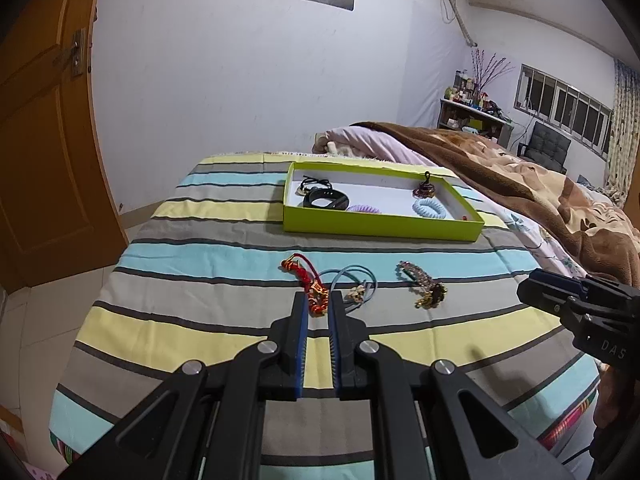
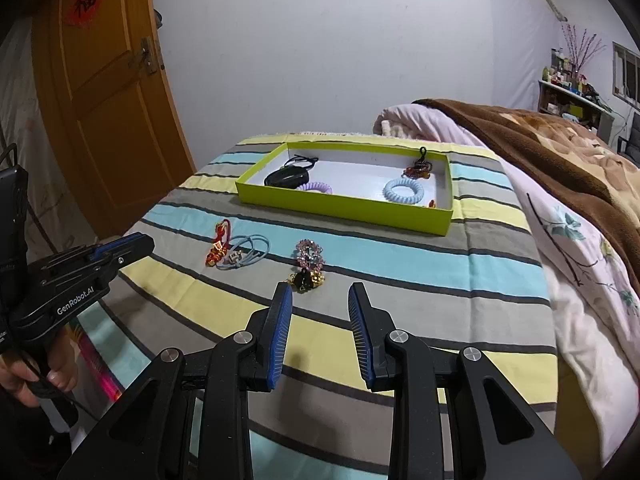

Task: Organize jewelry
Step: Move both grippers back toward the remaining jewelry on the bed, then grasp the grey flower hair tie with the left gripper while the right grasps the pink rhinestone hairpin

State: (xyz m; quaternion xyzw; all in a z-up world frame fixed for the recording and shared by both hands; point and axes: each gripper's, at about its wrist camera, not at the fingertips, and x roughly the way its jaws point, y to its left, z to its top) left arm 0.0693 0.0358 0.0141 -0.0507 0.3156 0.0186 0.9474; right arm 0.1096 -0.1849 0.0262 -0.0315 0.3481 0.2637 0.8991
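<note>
A bed [image 2: 400,264] covered by a striped sheet in yellow, grey and pale blue fills both views, with a brown blanket [image 2: 560,152] heaped along its right edge. Toward the far edge sits a lime-green tray [image 2: 344,204], already holding a black band [image 2: 286,177], a lilac coil hair tie [image 2: 316,188], a pale blue coil hair tie [image 2: 403,189] and a small dark beaded piece [image 2: 420,168] in its far right corner. Three loose pieces lie in a row nearer the front edge: a red and gold knotted charm [image 1: 308,284] on the left, a light blue hair band [image 1: 352,280] touching it, and a pink beaded bracelet with a gold and black charm [image 2: 308,264] apart to the right. The left tongs [image 1: 317,304] are narrowed almost together around the near end of the red charm; whether the pads actually press on it cannot be told. The right tongs [image 2: 320,296] stand open and empty just short of the bracelet's gold charm. To lift the red charm cleanly, the left tongs should probably pinch its thick knotted body, not the thin cord, and rise straight so the blue band is not dragged along.
</note>
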